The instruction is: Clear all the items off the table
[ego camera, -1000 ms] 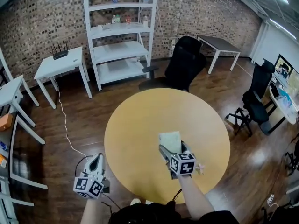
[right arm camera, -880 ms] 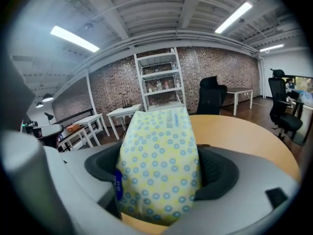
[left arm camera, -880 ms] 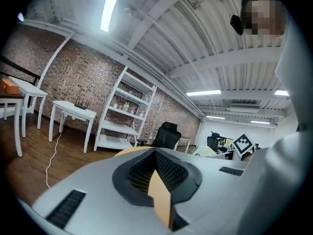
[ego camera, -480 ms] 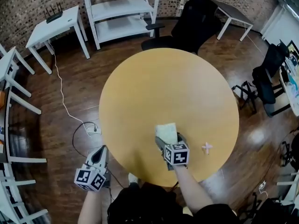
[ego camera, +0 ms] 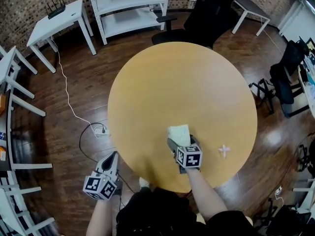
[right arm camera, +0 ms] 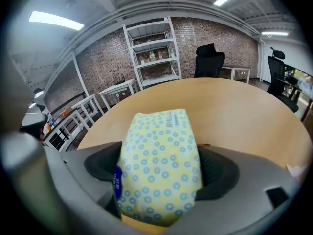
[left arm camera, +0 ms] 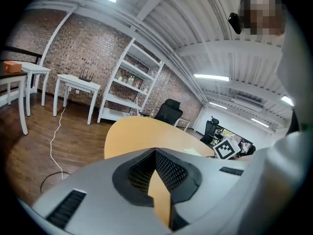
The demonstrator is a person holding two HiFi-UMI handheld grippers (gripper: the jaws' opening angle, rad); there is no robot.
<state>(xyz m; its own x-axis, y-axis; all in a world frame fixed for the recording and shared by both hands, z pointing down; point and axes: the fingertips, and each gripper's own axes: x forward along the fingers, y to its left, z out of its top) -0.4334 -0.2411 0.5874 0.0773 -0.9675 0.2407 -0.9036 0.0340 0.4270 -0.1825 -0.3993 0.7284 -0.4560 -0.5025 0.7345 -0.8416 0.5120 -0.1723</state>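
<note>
While on dark flooring [ego camera: 59, 141], round table [ego camera: 182, 82].

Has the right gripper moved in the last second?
Yes. The right gripper, shut on the dotted pack, sat against the pink item before; now it sits clear to that item's left.
</note>
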